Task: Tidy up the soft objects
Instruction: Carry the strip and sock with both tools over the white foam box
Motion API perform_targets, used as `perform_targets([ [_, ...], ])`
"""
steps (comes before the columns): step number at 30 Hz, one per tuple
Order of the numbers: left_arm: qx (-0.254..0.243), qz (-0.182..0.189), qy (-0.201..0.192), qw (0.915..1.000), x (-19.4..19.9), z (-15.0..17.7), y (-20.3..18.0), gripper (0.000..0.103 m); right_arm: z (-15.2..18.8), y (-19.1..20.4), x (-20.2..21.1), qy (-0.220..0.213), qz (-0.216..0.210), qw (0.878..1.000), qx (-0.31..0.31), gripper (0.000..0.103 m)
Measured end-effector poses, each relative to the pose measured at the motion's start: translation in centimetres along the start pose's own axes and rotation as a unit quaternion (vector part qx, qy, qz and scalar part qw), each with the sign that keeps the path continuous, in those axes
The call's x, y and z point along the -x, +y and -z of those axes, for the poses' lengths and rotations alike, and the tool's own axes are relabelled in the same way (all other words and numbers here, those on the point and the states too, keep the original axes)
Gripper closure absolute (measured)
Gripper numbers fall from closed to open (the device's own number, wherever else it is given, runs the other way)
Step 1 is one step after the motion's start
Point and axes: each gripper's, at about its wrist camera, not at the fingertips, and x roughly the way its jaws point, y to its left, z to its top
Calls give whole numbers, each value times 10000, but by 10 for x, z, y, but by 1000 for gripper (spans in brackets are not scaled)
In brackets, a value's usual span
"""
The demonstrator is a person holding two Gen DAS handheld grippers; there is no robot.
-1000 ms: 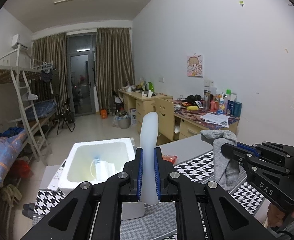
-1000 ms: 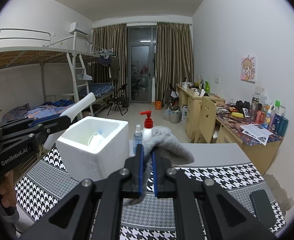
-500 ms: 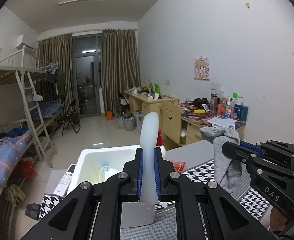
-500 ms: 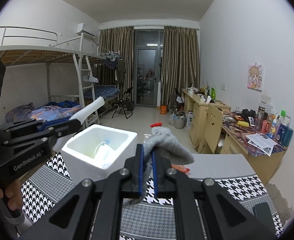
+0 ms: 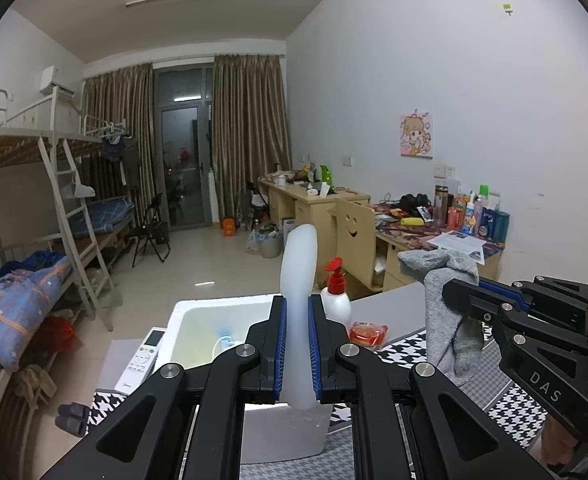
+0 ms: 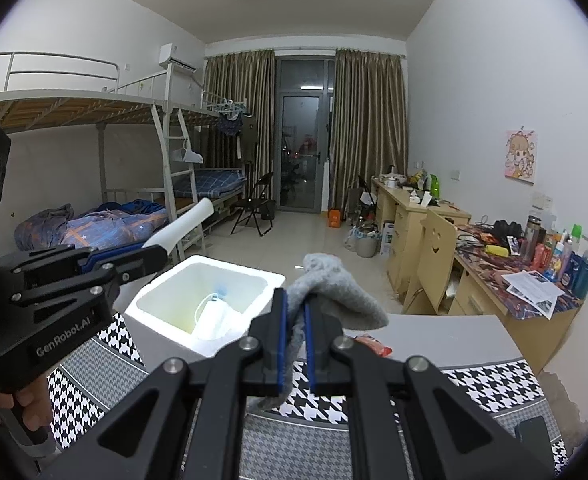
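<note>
My left gripper (image 5: 296,344) is shut on a pale, soft white strip (image 5: 298,280) that stands upright between the jaws, above the near wall of a white foam box (image 5: 197,308). My right gripper (image 6: 294,344) is shut on a grey sock (image 6: 334,300) that droops over the jaws. In the right wrist view the foam box (image 6: 165,312) is ahead and left, with a white face mask (image 6: 213,320) inside. The left gripper (image 6: 149,256) and the white strip (image 6: 185,224) show left of it. The right gripper (image 5: 454,292) and the sock (image 5: 446,320) show at right in the left wrist view.
The box stands on a table with a houndstooth cloth (image 6: 474,384). A red-capped pump bottle (image 5: 336,296) and a red packet (image 5: 368,332) sit behind the box. A remote (image 5: 141,360) lies left of it. Bunk beds (image 6: 93,184) and desks (image 6: 434,232) line the room.
Both grippers have risen and tilted up, each still holding its object. The box and table sit lower in both views; the right gripper has drawn closer to the box.
</note>
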Motion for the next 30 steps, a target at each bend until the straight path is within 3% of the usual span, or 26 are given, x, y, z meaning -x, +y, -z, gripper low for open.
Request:
perform_targets([
  [30,210,-531,197,9982,-31,1,34,90,-14,33,-43,128,-384,9985,382,92],
])
